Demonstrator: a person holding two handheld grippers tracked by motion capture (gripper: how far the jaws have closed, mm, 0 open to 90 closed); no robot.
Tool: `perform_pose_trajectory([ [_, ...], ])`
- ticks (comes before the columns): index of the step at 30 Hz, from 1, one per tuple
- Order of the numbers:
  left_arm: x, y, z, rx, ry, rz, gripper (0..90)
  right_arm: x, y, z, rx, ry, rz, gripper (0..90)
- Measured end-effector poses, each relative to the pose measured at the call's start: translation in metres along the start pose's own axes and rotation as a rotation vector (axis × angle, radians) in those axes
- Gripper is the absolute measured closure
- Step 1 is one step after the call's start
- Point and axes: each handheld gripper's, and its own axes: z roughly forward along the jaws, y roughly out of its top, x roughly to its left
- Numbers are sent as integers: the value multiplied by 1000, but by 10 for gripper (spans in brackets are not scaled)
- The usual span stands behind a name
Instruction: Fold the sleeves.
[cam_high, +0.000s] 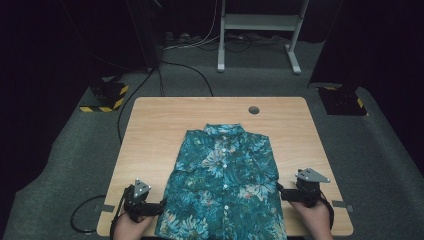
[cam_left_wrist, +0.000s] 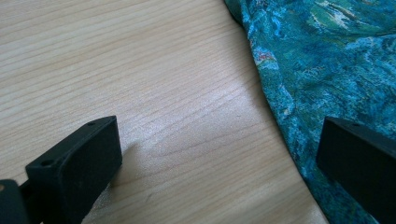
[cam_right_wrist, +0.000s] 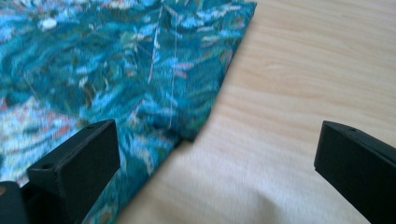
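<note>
A pale wooden table (cam_high: 150, 130) carries a teal floral shirt (cam_high: 222, 185) spread flat, front up and buttoned, its long axis running from the near edge to the far side, with the collar pointing away from the person and the hem hanging over the near edge. The left gripper (cam_high: 159, 206) sits at the shirt's lower left edge, jaws spread wide across the cloth's border and holding nothing. The right gripper (cam_high: 280, 192) sits at the right edge beside the sleeve, jaws likewise parted and empty.

The high view looks down from afar; both gripper views skim the table (cam_high: 150, 125) closely, sharing the shirt (cam_high: 225, 180).
</note>
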Motion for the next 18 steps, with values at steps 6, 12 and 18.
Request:
perform_pose_trajectory([
  [6,0,0,0,-1,2,-1,4,-1,-15,-7,33,-5,-7,0],
  [12,0,0,0,-1,2,-3,4,0,-27,-19,69,-28,-39,0],
  [18,-1,0,0,-1,3,-4,5,2,-29,-20,114,-38,-65,0],
])
